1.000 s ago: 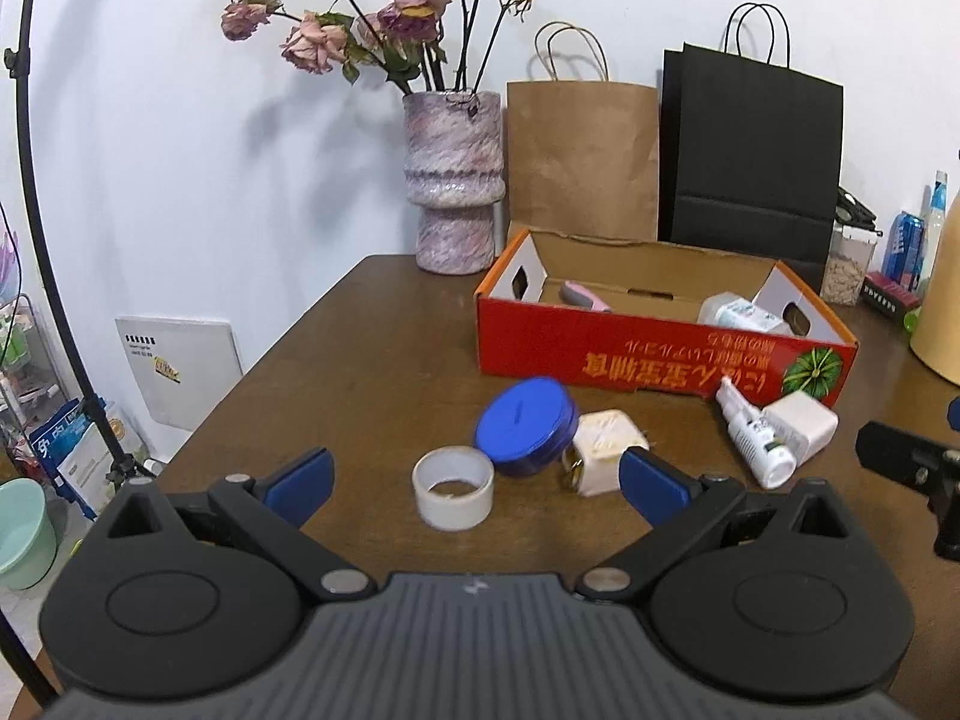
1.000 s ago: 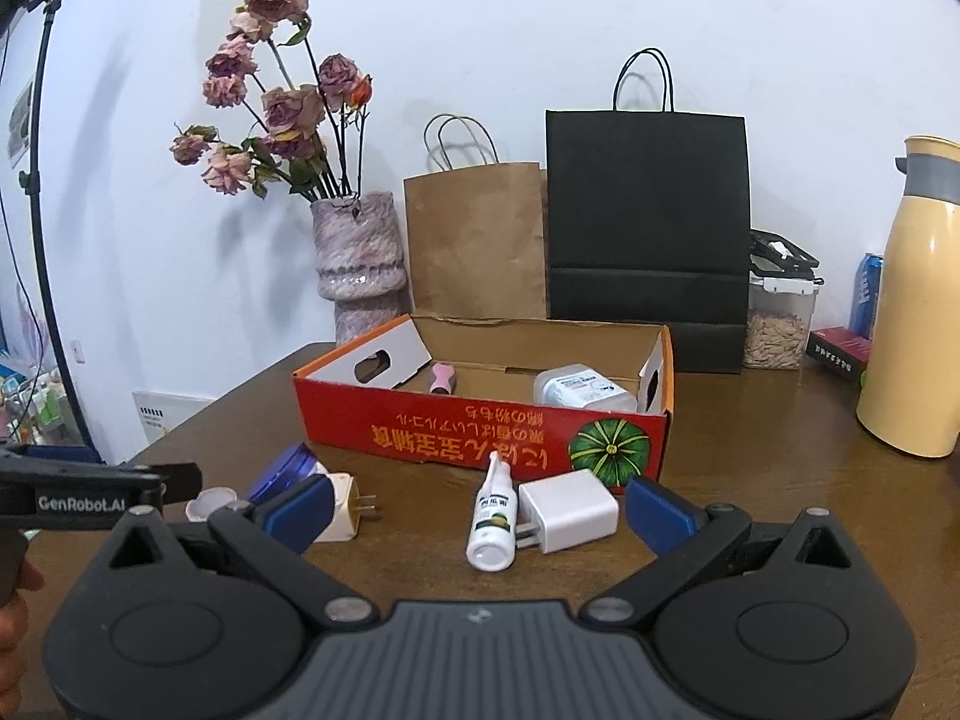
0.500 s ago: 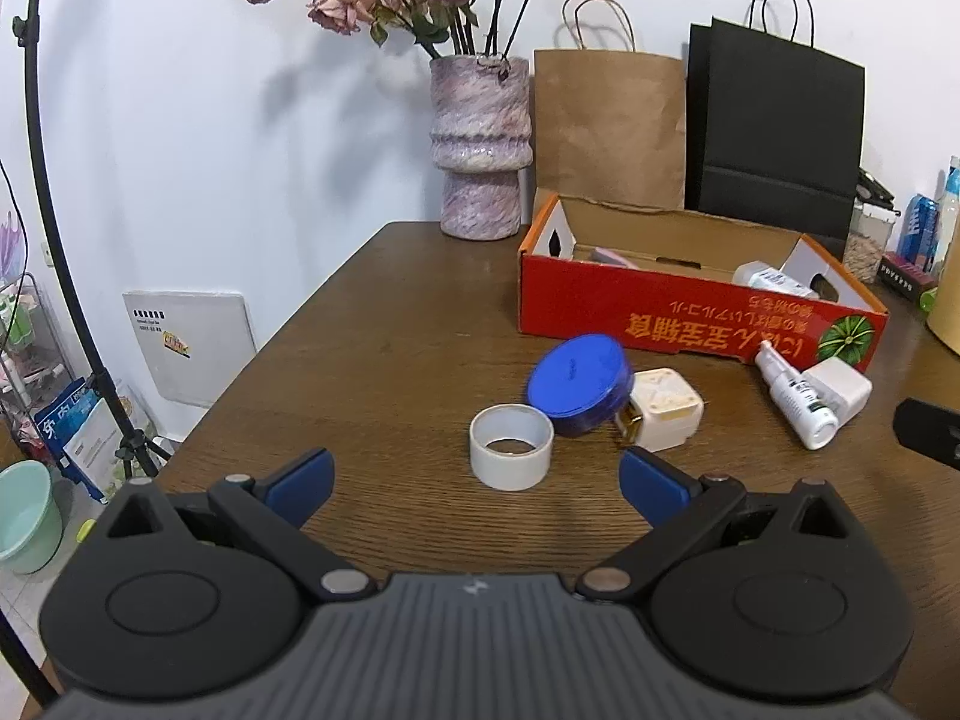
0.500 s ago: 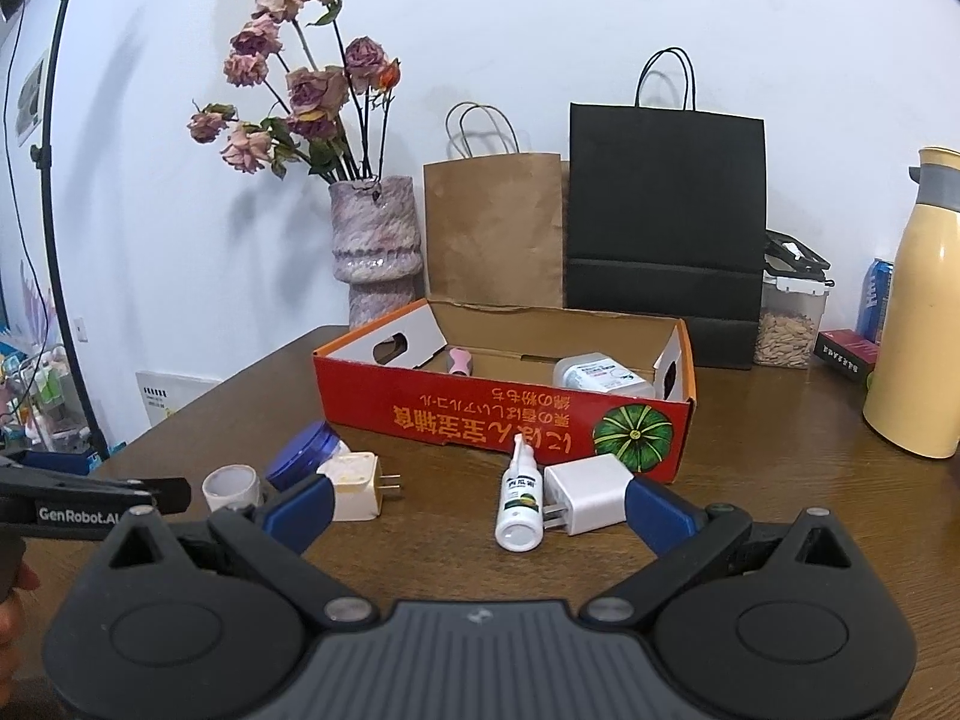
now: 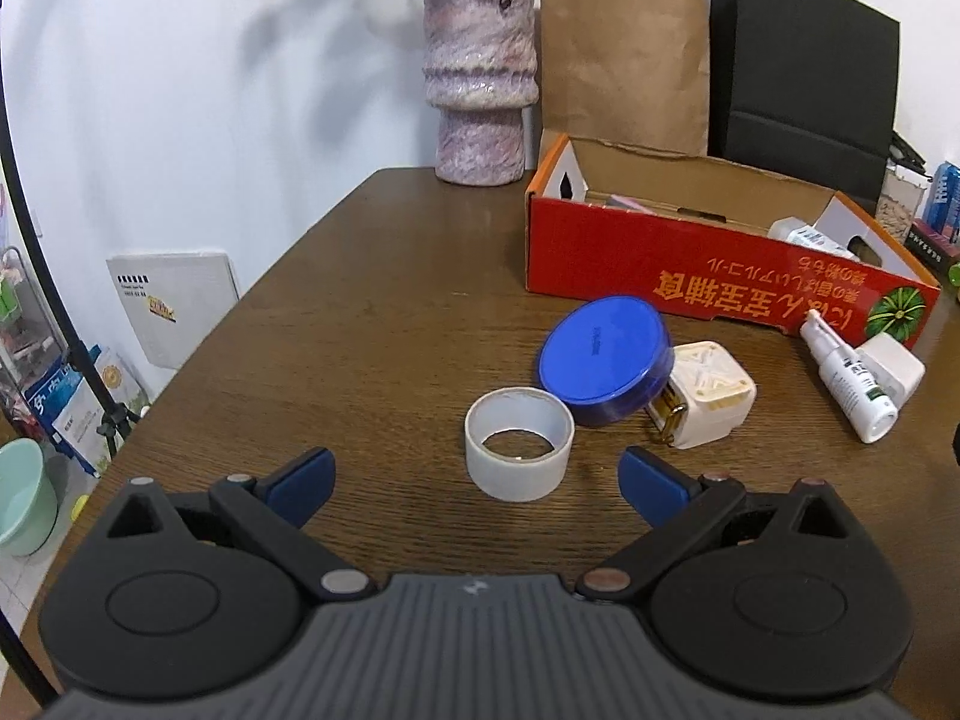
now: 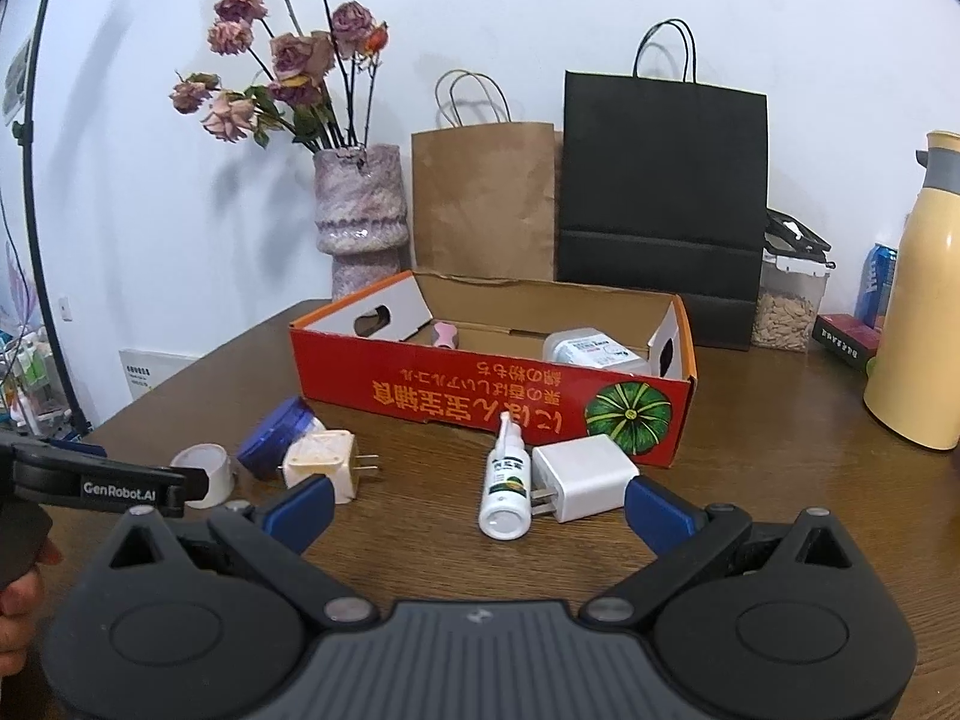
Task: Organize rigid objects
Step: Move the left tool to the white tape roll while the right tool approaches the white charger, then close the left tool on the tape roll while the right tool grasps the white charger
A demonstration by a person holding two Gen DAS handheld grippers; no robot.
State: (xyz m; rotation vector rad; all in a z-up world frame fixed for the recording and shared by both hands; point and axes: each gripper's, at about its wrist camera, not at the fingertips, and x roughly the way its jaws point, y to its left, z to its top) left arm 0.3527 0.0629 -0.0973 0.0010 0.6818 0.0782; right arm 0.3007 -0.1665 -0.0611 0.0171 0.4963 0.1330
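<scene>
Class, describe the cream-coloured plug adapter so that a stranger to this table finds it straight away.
Start at the red cardboard box on the wooden table. In front of its left half, a blue round lid leans on the cream plug adapter. Unlike the white charger further right, it is yellowish, with brass prongs.

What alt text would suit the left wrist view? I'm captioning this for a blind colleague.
The open left hand-held gripper hovers over a brown wooden table, aimed at a white tape roll. Behind the roll, a round blue plastic lid leans on a cream plug adapter, with a red cardboard box further back.
</scene>
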